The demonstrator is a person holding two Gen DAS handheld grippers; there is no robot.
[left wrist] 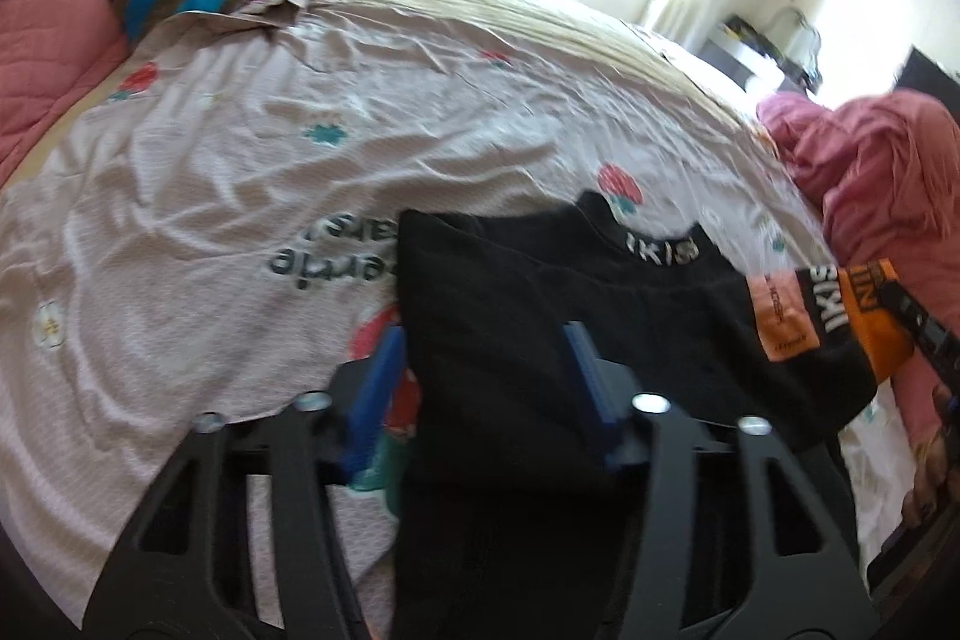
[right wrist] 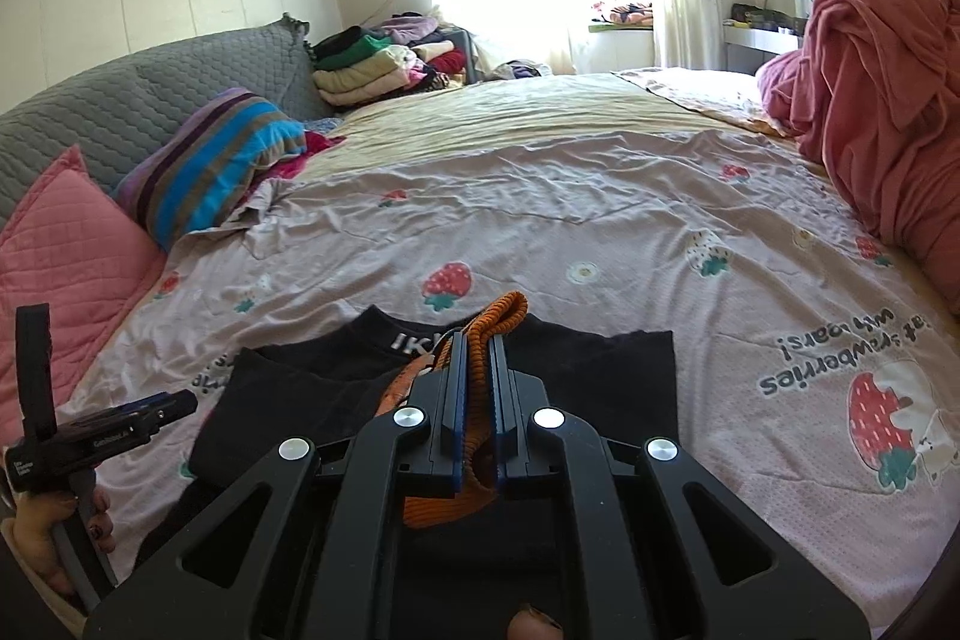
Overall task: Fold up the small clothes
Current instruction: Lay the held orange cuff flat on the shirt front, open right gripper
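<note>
Black shirt (right wrist: pixel 456 400) is lying on the bed (right wrist: pixel 540 232), partly folded. Right gripper (right wrist: pixel 477 382) is pinching the orange hem (right wrist: pixel 492 322), jaws clamped tight on it. Left gripper (left wrist: pixel 480 370) is standing part open, straddling the shirt's edge, pads not pressing. Likely mid-fold: next, left needs to close on the cloth before both carry it over.

Left gripper (left wrist: pixel 480 370) fingers partly apart, right gripper (right wrist: pixel 477 388) fingers clamped (both angled downward)
</note>
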